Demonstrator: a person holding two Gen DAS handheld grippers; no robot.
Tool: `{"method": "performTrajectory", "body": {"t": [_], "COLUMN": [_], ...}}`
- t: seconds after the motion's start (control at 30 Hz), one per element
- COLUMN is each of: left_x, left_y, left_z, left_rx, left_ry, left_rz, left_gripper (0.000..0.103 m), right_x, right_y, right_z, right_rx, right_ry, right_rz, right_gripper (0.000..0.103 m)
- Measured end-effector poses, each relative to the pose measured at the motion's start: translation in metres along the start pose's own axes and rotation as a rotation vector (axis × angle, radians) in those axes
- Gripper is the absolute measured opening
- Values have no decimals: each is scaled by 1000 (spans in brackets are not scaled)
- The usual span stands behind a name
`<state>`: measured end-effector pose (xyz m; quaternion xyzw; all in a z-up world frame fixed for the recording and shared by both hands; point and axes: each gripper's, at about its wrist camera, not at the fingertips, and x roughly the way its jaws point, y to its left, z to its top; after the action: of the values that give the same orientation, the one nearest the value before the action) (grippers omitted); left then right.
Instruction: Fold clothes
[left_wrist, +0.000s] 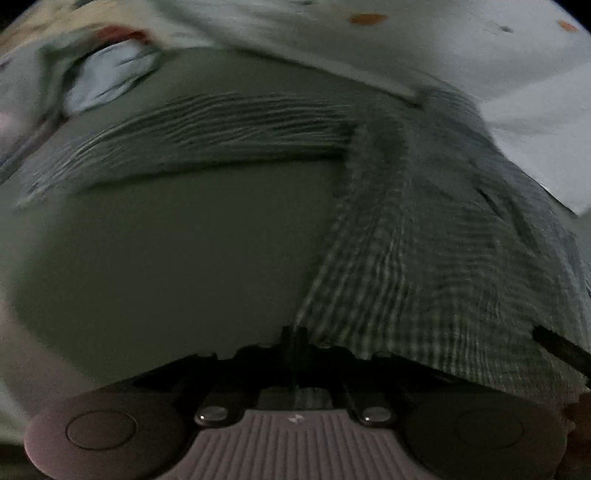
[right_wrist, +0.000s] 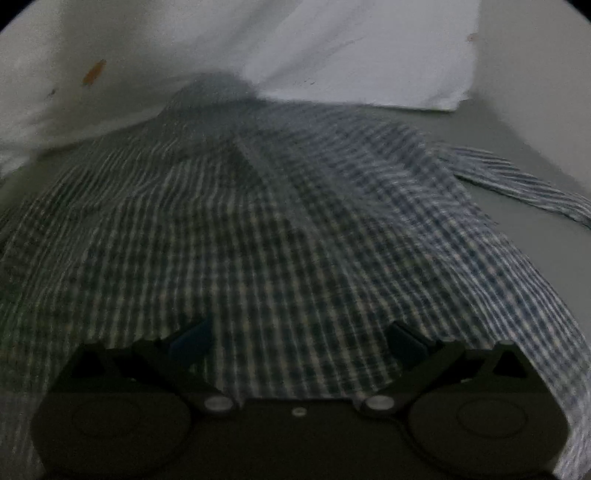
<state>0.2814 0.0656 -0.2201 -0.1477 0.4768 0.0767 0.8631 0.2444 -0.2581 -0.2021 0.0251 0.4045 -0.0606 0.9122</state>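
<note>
Your left gripper (left_wrist: 293, 339) is clenched on the checked shirt (left_wrist: 424, 258) at its hem. Your right gripper (right_wrist: 299, 339) is released, fingers spread over the shirt, which lies on the grey desk (left_wrist: 166, 258) beside white cloth (right_wrist: 332, 55).

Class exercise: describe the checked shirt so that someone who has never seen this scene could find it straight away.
Start from the plain grey-green surface that fills the left wrist view, with pale sheets behind it. The checked shirt lies spread across it, one sleeve stretched out sideways. Nothing else there has its fine dark-and-light check; the sheets are plain apart from small orange marks.
</note>
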Motion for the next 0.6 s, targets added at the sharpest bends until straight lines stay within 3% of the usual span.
{"method": "performTrajectory", "body": {"t": [0.23,0.3,0.37,0.5,0.57,0.6], "left_x": [-16,-19,-21,-17,-9,-5], "left_y": [16,12,2,-29,-42,-49], "left_z": [-18,-18,-18,-21,-23,-25], "left_rx": [-145,-161,-142,-40,14,41], "left_ry": [-5,-7,-18,-17,-5,-3], "left_rz": [100,84,59,80,78,87], "left_gripper": [0,8,30,52,68,71], "right_x": [1,3,4,-7,-14,-17], "right_y": [-12,-16,-26,-70,-106,-123], "right_z": [1,7,14,13,9,6], "right_rx": [-110,-158,-222,-242,-207,-181], "right_ry": [2,43,85,59,69,77], "right_rz": [100,144,186,62,12,-14], "right_gripper": [103,103,102,94,89,86]}}
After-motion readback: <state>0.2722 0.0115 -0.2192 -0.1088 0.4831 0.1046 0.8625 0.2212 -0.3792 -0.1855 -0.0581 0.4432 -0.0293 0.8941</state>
